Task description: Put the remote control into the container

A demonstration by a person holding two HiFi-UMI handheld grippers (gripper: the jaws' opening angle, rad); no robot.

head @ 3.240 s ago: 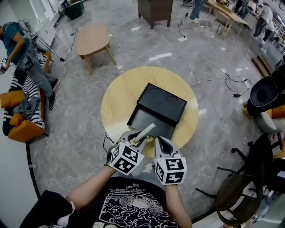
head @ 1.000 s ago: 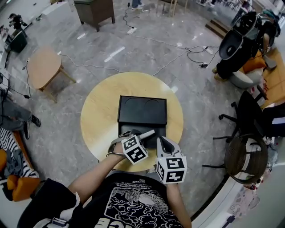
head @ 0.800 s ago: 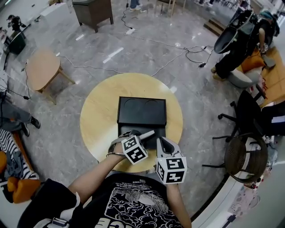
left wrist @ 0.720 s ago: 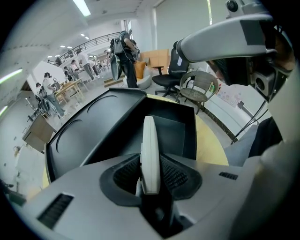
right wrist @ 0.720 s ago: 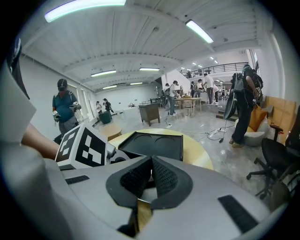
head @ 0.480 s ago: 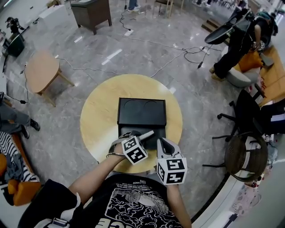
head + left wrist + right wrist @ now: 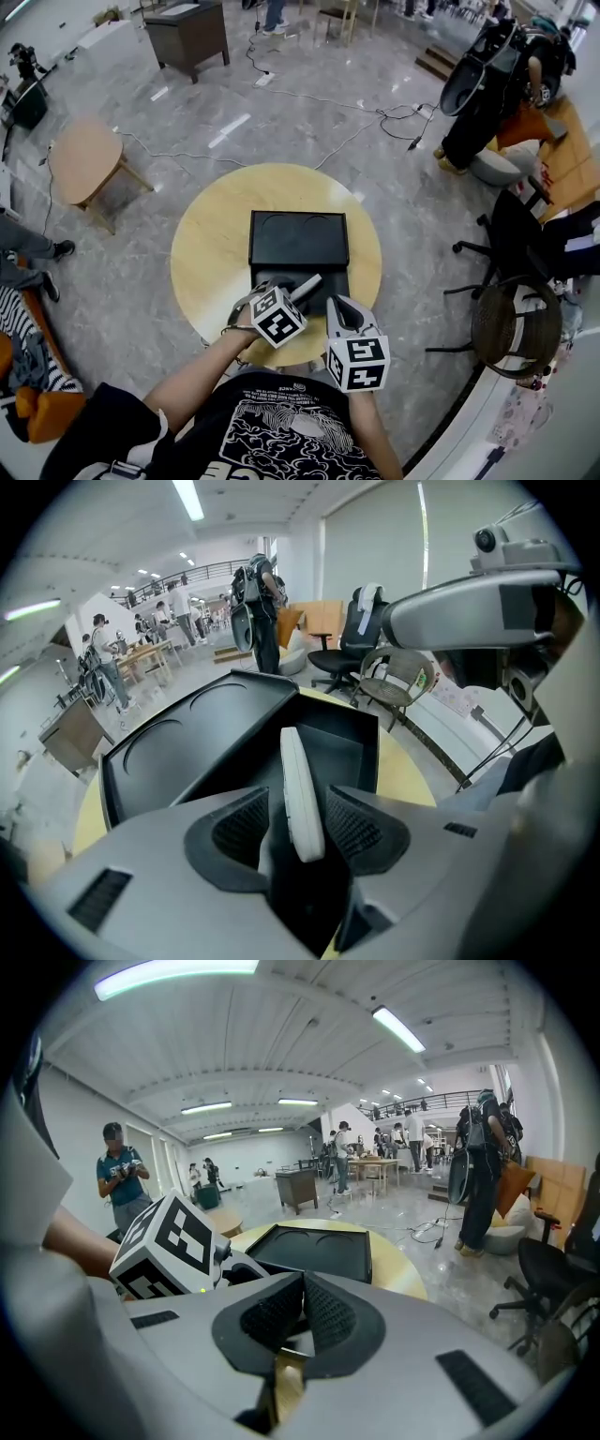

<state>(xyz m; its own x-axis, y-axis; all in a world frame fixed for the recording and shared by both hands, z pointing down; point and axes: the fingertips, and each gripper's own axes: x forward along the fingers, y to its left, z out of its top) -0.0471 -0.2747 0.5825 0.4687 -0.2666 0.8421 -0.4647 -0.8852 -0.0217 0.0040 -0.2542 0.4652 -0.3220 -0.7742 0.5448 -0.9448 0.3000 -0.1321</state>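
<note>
Both jaws of the left gripper (image 7: 298, 822) are opening round the remote (image 7: 300, 794) over the container's (image 7: 330, 280) 6 o'clock end, so backing clear likely follows; right gripper (image 7: 302, 1288) closed, empty.

Left gripper (image 7: 302, 822) fingers (image 7: 246, 825) opening; remote control (image 7: 298, 780) no longer clamped.

No legible text anywhere.

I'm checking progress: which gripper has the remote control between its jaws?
The left gripper: the white remote control stands between its opening jaws, over the black container; the right gripper has shut, empty jaws.
</note>
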